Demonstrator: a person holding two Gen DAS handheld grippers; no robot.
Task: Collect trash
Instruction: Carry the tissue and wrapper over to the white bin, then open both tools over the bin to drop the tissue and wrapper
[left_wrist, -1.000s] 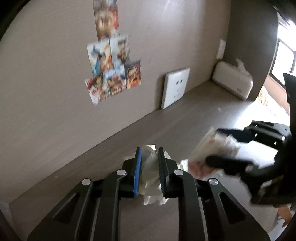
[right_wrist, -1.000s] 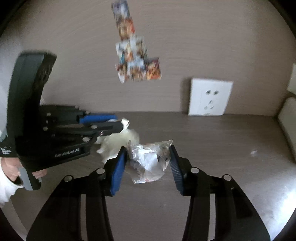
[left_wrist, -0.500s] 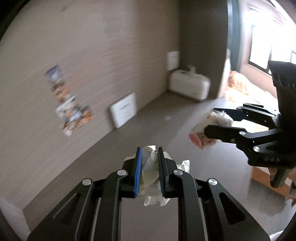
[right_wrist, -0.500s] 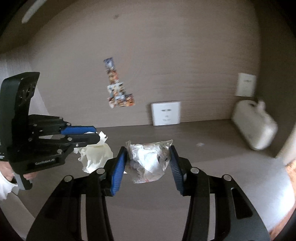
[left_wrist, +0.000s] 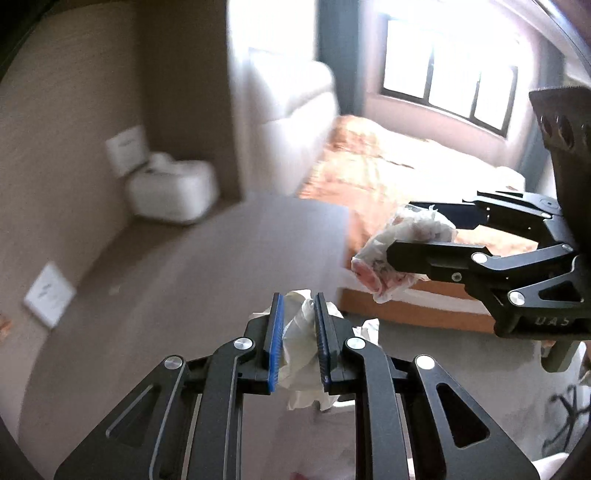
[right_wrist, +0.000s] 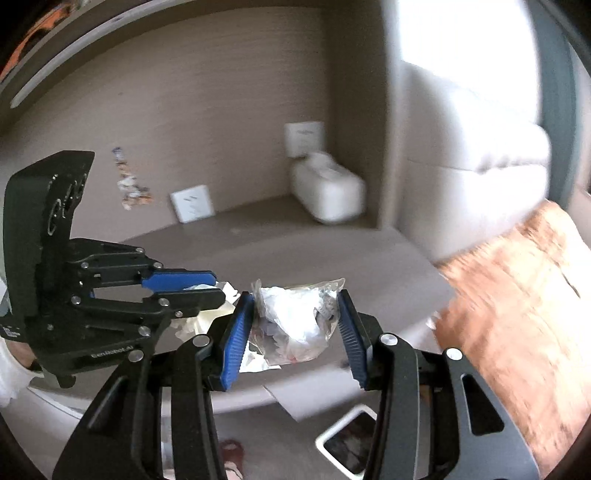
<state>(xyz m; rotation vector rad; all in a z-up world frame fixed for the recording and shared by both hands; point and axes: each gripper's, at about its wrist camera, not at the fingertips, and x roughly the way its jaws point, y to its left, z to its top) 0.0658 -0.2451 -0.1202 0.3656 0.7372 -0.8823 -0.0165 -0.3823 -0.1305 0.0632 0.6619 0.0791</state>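
My left gripper (left_wrist: 298, 306) is shut on a crumpled white tissue (left_wrist: 301, 341) that bulges out below its blue pads. It hangs in the air over the right end of the brown desk (left_wrist: 207, 258). My right gripper (right_wrist: 295, 306) is shut on a crumpled clear plastic wrapper (right_wrist: 295, 321) with white and pinkish scraps inside. In the left wrist view the right gripper (left_wrist: 402, 236) shows at the right, carrying the wrapper (left_wrist: 399, 254) past the desk's edge. The right wrist view has the left gripper (right_wrist: 218, 286) at the left, the tissue (right_wrist: 201, 321) peeking out under it.
A white tissue box (right_wrist: 327, 194) stands in the desk's back corner below a wall socket (right_wrist: 303, 138). Another socket (right_wrist: 192, 203) and small stickers (right_wrist: 129, 184) mark the wall. An orange-covered bed (left_wrist: 406, 166) and windows (left_wrist: 443, 85) lie to the right. A white-rimmed bin (right_wrist: 349, 441) shows below on the floor.
Both grippers swung right together with their trash, off the desk's middle toward its right end. The bed, windows and floor came into view; the stickers slid away left.
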